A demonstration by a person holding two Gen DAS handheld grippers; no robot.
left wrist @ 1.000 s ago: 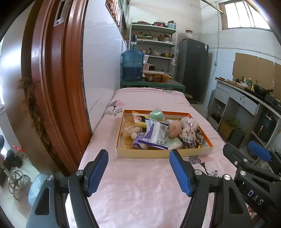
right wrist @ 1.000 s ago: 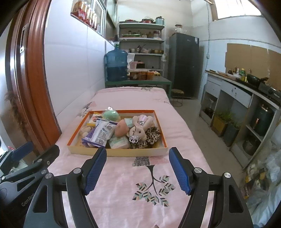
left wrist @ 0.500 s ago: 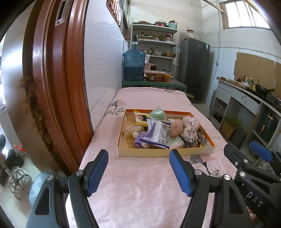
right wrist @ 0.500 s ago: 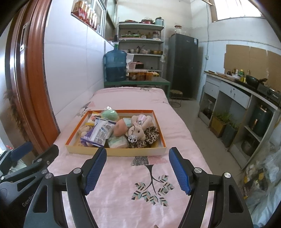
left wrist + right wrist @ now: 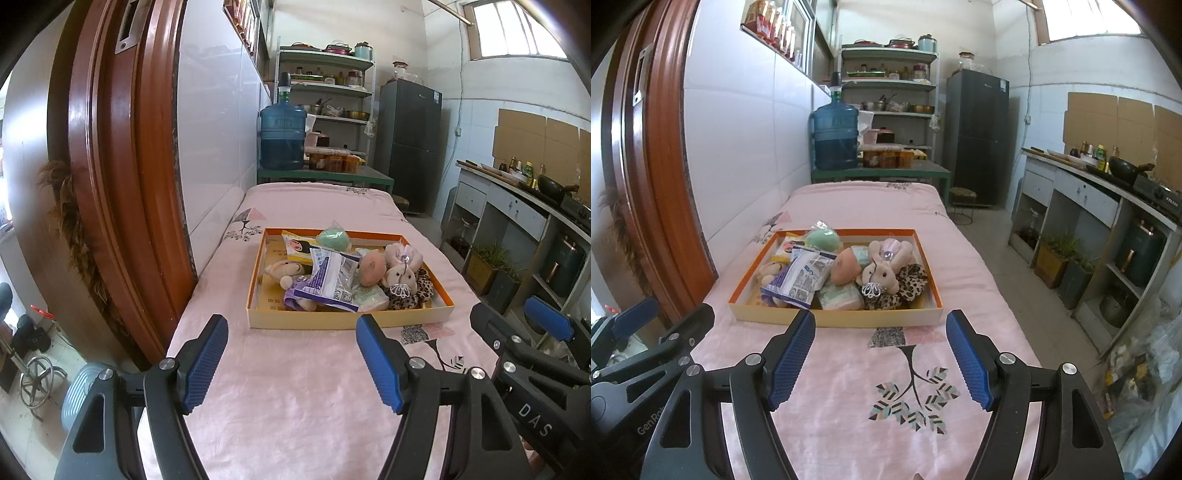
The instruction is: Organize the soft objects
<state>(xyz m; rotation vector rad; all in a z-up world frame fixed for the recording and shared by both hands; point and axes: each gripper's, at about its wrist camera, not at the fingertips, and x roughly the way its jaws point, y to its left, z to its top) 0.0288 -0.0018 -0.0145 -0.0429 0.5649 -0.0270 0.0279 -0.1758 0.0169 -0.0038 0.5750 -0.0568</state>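
Hand-held gripper wide (empty), short of tray edge.

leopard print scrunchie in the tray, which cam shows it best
The right wrist view: the leopard print scrunchie lies at the tray's near right corner, both ruffled loops showing beside the plush bunny. In the left wrist view the scrunchie is smaller and partly hidden behind the bunny.
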